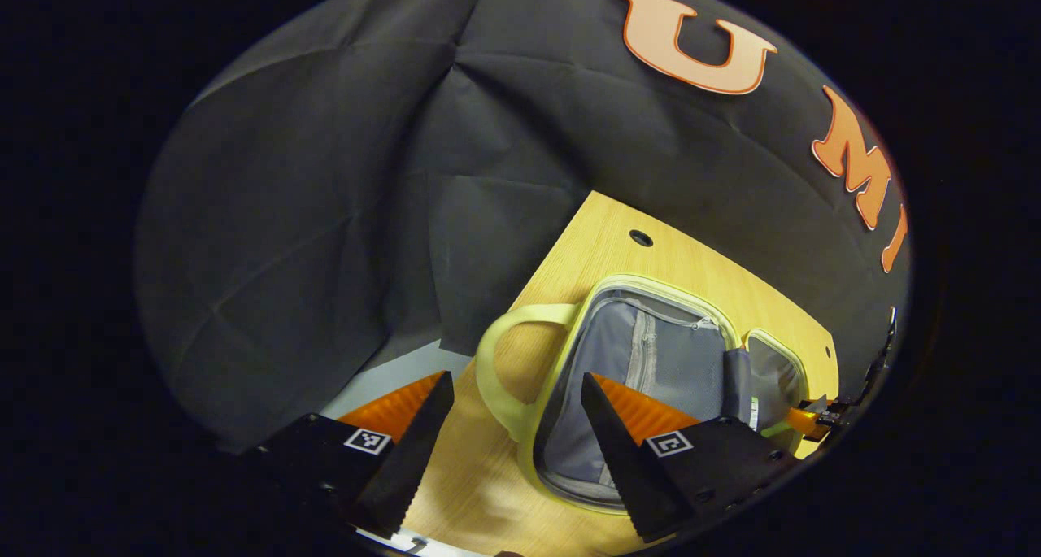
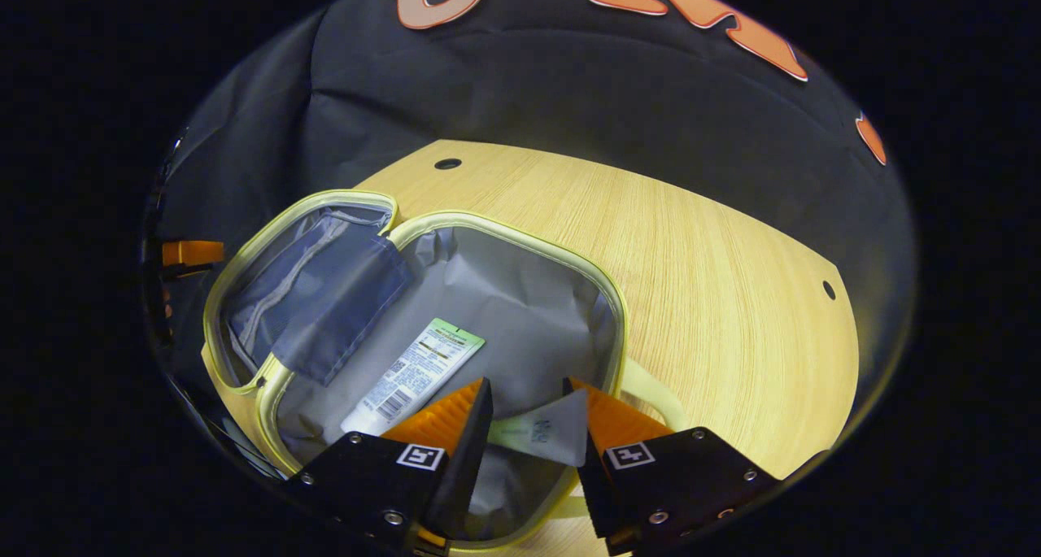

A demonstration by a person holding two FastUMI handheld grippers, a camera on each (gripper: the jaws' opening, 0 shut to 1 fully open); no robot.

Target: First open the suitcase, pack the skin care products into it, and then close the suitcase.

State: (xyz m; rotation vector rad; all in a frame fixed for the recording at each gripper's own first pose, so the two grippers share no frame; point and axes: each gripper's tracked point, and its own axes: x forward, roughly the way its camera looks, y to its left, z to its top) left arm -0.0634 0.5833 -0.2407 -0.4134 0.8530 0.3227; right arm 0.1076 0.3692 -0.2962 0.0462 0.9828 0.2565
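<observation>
Currently the packing step is in hand: the suitcase (image 2: 423,224) lies unzipped and spread flat on the desk (image 2: 691,248), both halves lining-up.

Left gripper (image 1: 516,427): jaws spread wide, nothing between them. It hovers above the handle (image 1: 496,362) on the lid half of the suitcase (image 1: 634,362), whose zipped inner pocket (image 1: 642,350) is visible. The other gripper's tip shows at the far edge of the suitcase in this view.

Right gripper (image 2: 527,415): jaws pinching a small sachet or tube end (image 2: 553,431) (a skin care product, by judgement), held over the near edge of the main compartment. One tube (image 2: 415,374) with a printed label already lies flat inside that compartment, just left of the held item. A grey flap (image 2: 325,297) of the divider folds over the hinge line between the two halves.

Next move, as judged: lower the held item to the lining beside the tube, release, then withdraw clear of the rim. Once all products are in, closing requires folding the lid half over the main half.

Obstructions: the folded flap may catch in the zip line. A second handle (image 2: 651,394) lies just right of the right gripper. The desk beyond the suitcase carries only cable holes (image 2: 447,164).
</observation>
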